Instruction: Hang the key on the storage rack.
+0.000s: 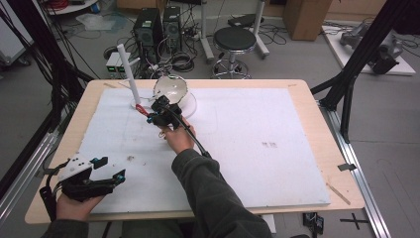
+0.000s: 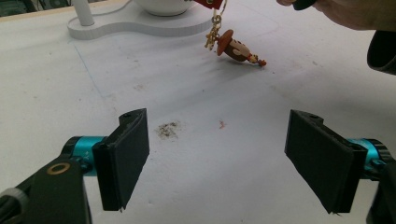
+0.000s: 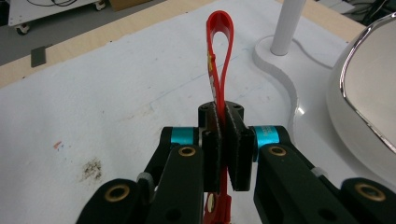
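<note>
Right hand-held gripper is clamped on a red strap, its jaws pressed together with the strap's loop standing up out of them toward the white post. From that, the aim looks to be hanging the loop on the post, so the strap is pinched low to leave the loop free. The strap is a flat, glossy red band with a gold chain below and a small brown figure charm that dangles down to the counter, just in front of the white stand base. A round mirror sits on the same base. Left hand-held gripper rests near the counter's front edge, well apart, jaws wide with nothing between them.
</note>
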A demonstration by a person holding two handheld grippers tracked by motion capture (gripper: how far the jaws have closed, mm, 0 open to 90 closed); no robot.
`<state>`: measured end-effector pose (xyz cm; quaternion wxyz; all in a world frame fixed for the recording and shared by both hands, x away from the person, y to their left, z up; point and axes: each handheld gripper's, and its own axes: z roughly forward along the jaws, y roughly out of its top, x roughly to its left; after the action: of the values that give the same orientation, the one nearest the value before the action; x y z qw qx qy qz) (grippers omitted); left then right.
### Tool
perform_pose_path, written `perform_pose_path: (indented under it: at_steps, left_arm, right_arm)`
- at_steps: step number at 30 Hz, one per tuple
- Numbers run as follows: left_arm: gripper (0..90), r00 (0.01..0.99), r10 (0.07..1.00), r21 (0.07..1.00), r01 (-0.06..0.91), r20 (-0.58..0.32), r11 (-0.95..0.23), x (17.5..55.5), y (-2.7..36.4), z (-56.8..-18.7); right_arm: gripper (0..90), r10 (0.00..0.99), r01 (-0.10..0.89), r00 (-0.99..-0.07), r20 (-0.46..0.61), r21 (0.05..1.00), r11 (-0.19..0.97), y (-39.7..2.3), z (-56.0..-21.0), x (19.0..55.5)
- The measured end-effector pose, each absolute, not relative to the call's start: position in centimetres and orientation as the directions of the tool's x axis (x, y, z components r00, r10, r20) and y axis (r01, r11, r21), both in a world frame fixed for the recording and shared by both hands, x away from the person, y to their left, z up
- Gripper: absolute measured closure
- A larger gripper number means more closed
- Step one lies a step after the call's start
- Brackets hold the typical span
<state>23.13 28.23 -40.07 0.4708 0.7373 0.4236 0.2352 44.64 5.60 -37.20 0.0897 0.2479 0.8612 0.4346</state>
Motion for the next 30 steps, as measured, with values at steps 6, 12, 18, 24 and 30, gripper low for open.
perform_pose_path:
  at_steps: [6, 12, 18, 24, 30]
  left_arm:
    - [22.4, 0.528, 0.848, 0.893, 0.404, -0.051, -0.198, 23.2, 28.3, -40.1]
    - [22.4, 0.528, 0.847, 0.892, 0.408, -0.055, -0.196, 23.3, 28.2, -40.1]
    - [22.4, 0.522, 0.851, 0.892, 0.410, -0.057, -0.191, 23.3, 28.3, -40.1]
    - [22.4, 0.522, 0.851, 0.893, 0.407, -0.055, -0.192, 23.3, 28.3, -40.1]
    - [22.4, 0.521, 0.851, 0.893, 0.408, -0.059, -0.188, 23.3, 28.3, -40.1]
  right_arm:
    - [86.0, 0.507, 0.339, -0.860, 0.050, 0.800, 0.496, 5.6, -37.1, 44.6]
    - [86.5, 0.508, 0.334, -0.860, 0.045, 0.802, 0.494, 5.5, -37.0, 44.6]
    - [87.1, 0.505, 0.321, -0.863, 0.025, 0.799, 0.509, 5.5, -36.8, 44.7]
    - [87.1, 0.511, 0.310, -0.859, 0.018, 0.812, 0.494, 5.4, -36.2, 44.8]
    - [87.1, 0.520, 0.301, -0.854, 0.004, 0.820, 0.488, 5.5, -35.5, 45.0]
